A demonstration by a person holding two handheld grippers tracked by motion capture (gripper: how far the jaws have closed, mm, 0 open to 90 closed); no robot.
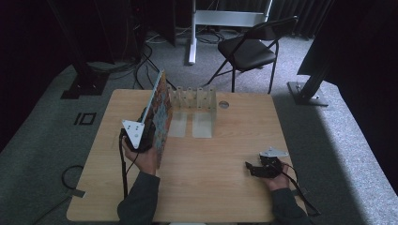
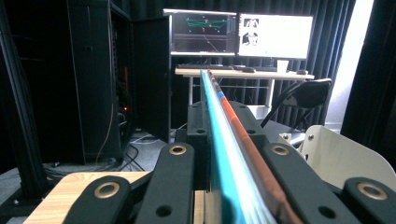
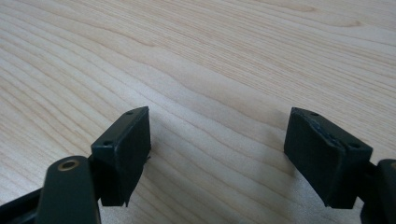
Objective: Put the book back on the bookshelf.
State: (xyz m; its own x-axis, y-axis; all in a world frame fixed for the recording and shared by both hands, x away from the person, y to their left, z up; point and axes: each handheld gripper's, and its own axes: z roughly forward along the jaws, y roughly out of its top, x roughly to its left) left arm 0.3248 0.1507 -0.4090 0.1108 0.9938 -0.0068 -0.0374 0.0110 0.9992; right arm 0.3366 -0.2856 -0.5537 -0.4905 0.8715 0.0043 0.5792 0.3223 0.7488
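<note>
So over on the left, the left gripper (image 1: 149, 132) was clamped tight on a thin, colourful book (image 1: 161, 110), holding it up on edge over the wooden table (image 1: 211, 187). In the left gripper view the book (image 2: 229, 154) ran edge-on right between the black jaws. Just beside it, toward the table's far edge, stood a clear slotted rack (image 1: 195, 99). Way off on the right, the right gripper (image 1: 248, 168) just sat low on the table with its jaws wide apart (image 3: 217, 149), nothing between them.
</note>
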